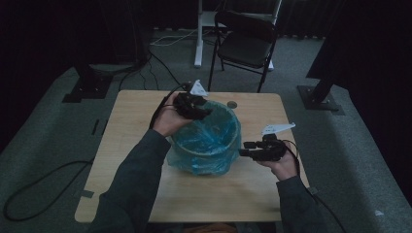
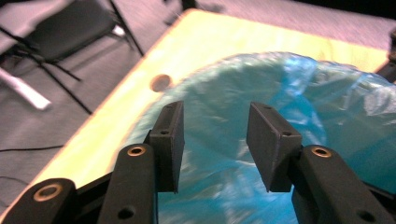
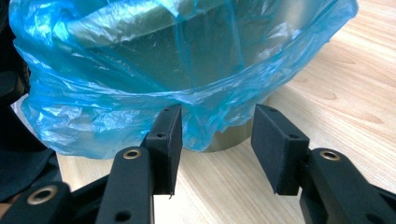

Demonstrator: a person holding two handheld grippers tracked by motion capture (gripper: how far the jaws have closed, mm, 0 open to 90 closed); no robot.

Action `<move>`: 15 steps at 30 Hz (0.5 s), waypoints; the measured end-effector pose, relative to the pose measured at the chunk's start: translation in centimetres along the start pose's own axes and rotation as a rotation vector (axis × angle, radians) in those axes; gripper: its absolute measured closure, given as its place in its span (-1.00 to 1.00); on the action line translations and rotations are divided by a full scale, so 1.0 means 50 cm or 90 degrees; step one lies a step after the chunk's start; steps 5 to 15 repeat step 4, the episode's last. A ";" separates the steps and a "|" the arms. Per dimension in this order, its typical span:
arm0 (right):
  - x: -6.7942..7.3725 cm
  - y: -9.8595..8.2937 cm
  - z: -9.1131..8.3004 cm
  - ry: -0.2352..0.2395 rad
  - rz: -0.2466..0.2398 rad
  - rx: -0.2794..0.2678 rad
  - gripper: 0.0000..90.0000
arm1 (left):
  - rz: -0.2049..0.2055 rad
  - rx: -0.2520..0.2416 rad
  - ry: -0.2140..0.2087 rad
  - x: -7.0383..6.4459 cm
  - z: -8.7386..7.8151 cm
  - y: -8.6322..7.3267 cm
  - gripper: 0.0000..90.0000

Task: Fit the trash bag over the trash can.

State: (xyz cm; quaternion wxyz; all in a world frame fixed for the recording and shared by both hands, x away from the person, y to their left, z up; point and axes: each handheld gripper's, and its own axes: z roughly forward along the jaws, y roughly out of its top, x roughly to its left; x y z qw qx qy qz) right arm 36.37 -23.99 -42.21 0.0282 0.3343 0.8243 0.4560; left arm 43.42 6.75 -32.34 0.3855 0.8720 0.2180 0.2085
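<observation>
On the pale wooden worktop [image 1: 131,145], the left claw [image 2: 215,140] hovers released over the far rim of the round bin lined with a thin blue plastic bag [image 1: 206,141], probably placed to catch the liner's edge. Right of the bin, the right claw [image 3: 215,144] waits released, jaws bracketing the bag's hanging skirt.
</observation>
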 end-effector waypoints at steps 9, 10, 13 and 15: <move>-0.004 0.000 -0.006 -0.007 0.002 -0.010 0.10 | -0.031 -0.042 0.026 0.013 -0.037 -0.023 0.21; -0.004 0.000 -0.006 -0.007 0.002 -0.010 0.10 | -0.031 -0.042 0.026 0.013 -0.037 -0.023 0.21; -0.004 0.000 -0.006 -0.007 0.002 -0.010 0.10 | -0.031 -0.042 0.026 0.013 -0.037 -0.023 0.21; -0.004 0.000 -0.006 -0.007 0.002 -0.010 0.10 | -0.031 -0.042 0.026 0.013 -0.037 -0.023 0.21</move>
